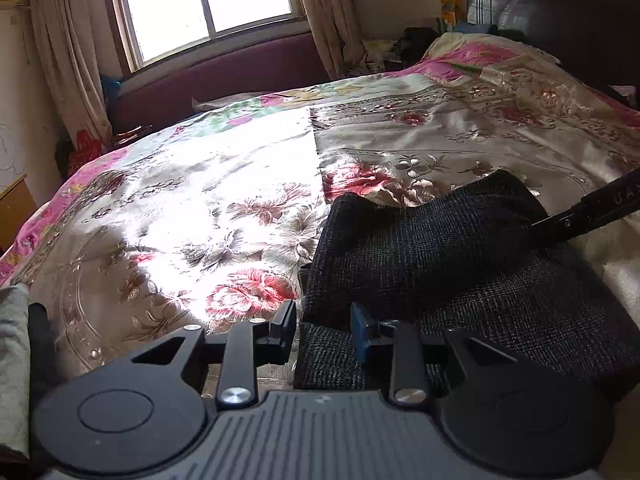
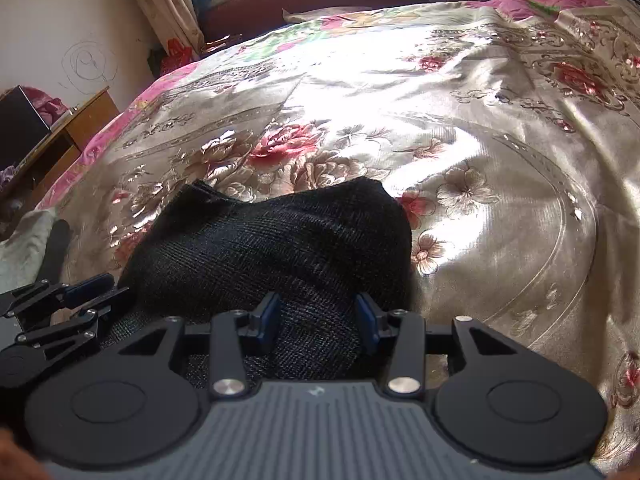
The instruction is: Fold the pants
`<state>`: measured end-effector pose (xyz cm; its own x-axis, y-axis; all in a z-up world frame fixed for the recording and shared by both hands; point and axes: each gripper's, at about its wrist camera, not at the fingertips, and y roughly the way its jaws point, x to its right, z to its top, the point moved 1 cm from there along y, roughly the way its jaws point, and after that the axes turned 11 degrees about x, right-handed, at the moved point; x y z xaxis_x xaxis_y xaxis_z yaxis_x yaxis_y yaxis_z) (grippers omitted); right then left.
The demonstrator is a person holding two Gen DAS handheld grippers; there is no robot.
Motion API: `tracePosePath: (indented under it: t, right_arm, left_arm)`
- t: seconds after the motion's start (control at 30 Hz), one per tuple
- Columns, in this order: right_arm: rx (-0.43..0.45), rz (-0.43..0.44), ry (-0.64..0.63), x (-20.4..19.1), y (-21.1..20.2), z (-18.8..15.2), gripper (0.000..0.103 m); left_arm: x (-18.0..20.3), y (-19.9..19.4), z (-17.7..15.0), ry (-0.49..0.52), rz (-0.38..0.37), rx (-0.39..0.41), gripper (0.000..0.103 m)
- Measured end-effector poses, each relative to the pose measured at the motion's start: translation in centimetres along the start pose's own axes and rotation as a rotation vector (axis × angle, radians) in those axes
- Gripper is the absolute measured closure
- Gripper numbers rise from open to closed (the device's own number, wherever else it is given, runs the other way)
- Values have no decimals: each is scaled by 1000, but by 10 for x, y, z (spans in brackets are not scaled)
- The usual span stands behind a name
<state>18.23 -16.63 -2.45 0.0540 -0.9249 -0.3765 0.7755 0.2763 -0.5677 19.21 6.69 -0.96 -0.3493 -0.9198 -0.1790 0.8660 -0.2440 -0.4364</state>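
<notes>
The dark grey-black pants (image 1: 452, 264) lie folded into a thick bundle on the flowered bedspread (image 1: 192, 216). My left gripper (image 1: 324, 330) is open at the bundle's near left corner, its fingers standing on either side of the folded edge. My right gripper (image 2: 318, 322) is open, its fingers on either side of a fold of the pants (image 2: 276, 248) at the near edge. The right gripper's arm shows in the left wrist view (image 1: 592, 208), resting on the bundle's right side. The left gripper shows at the left in the right wrist view (image 2: 92, 292).
The bed fills both views. A dark headboard (image 1: 560, 12) stands at the far right, a window (image 1: 208, 0) with curtains at the back. A wooden side table (image 2: 68, 136) stands left of the bed. A grey cloth (image 1: 12, 360) lies at the near left.
</notes>
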Motion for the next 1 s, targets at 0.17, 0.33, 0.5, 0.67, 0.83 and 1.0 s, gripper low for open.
tracePosePath:
  t: [0.17,0.33,0.5,0.67,0.83,1.0]
  right_arm:
    - [-22,17,126,29,-8,-8,44]
    - [-86,137,283,40,5,-20,39]
    - [-110,134,268,40,16,-14,48]
    - [-116,124,224,46,22,1,61]
    - [-119,103,159,37,24,1,59]
    - [-113,118,175,40,18,3,54]
  left_arm:
    - [-23,5,-3,-79,-37,-14,40]
    - [-36,19,-10,-240,-86,-70,36]
    - [-40,21,-16,-338,-123,-115,35]
    - [-10,3,-17,-299,-100,-90,40]
    - [13,-22,-4,-149,-15,-39,41]
    - [2,-27,-1,-206,-37,-64,50]
